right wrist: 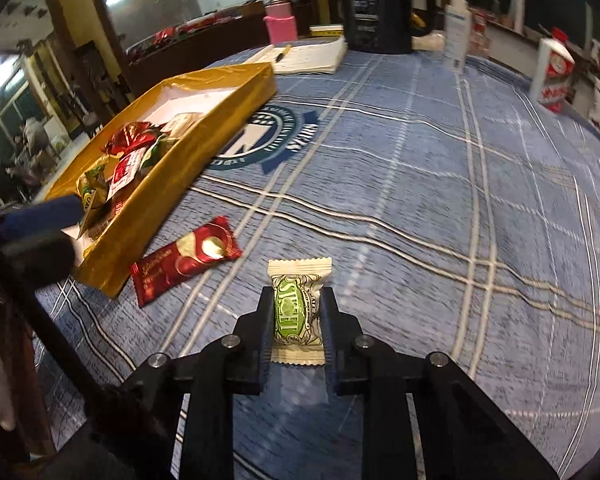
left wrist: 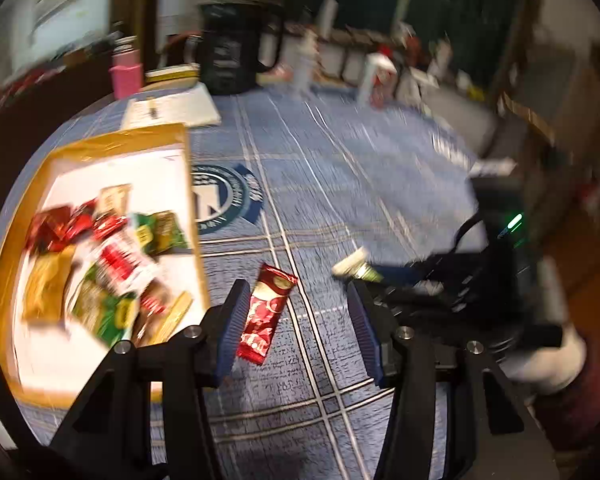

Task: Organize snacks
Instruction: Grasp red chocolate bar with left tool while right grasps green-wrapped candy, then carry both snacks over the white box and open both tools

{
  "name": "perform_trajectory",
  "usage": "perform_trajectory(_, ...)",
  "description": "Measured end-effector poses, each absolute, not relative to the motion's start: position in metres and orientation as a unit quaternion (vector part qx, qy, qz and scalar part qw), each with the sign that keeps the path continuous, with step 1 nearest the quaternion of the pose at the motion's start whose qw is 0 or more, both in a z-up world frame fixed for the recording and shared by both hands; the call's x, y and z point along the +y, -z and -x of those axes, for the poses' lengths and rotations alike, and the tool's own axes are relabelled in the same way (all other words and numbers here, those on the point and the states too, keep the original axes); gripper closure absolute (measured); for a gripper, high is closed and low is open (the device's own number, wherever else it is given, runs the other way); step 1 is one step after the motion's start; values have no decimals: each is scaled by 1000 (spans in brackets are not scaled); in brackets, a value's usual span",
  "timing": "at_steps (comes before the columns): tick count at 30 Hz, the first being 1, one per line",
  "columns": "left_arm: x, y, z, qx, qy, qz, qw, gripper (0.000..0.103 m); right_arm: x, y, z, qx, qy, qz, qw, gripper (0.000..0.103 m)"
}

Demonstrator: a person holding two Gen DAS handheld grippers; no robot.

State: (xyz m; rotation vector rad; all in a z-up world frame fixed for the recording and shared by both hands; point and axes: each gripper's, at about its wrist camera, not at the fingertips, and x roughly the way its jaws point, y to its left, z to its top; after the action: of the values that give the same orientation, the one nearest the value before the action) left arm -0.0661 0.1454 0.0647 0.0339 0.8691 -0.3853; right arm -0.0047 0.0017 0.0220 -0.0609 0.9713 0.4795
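Note:
A gold box [left wrist: 194,208] with a white inside holds several snack packets and lies on the blue plaid tablecloth; it also shows in the right wrist view [right wrist: 148,208]. A red snack bar [left wrist: 266,312] lies on the cloth just right of the box, also in the right wrist view [right wrist: 184,262]. My left gripper [left wrist: 298,320] is open above the cloth, its left finger next to the red bar. My right gripper [right wrist: 296,320] is shut on a white-and-green candy packet [right wrist: 298,312], which also shows in the left wrist view [left wrist: 356,266].
A black jug [right wrist: 376,4], a pink cup [right wrist: 281,26], a notepad with a pen [right wrist: 308,56], a white bottle [right wrist: 457,28] and a red-and-white carton [right wrist: 552,76] stand along the far edge. A round blue logo [right wrist: 268,132] is printed beside the box.

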Motion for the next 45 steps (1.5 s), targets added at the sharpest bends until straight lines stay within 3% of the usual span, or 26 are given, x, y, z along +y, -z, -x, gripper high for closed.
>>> perform_trajectory(14,111,-13,12,511,148,-139,835,52,-45,-31,21,443,-239,-32,864,83)
perform_trajectory(15,110,-12,14,515,155,-136,832,56,-47,-32,22,441,-240,-34,864,83)
perform_trajectory(17,104,-12,20,514,165,-138,830,75,-51,-34,23,437,-241,-39,866,83)
perform_trajectory(20,98,-14,28,516,189,-117,827,75,-60,-36,26,432,-237,-50,868,83)
perform_trajectory(28,83,-10,41,492,168,-120,846,61,-84,-33,31,433,-224,-82,869,83)
perform_trajectory(30,83,-10,46,488,174,-111,848,64,-87,-33,34,432,-224,-86,869,83)
perform_trajectory(31,83,-10,48,484,175,-111,850,76,-87,-34,35,431,-224,-86,870,83)
perform_trajectory(32,83,-11,50,482,175,-110,852,78,-87,-34,35,431,-225,-86,870,83)
perform_trajectory(45,170,-73,86,387,129,32,913,78,-57,-56,43,417,-266,-84,865,83)
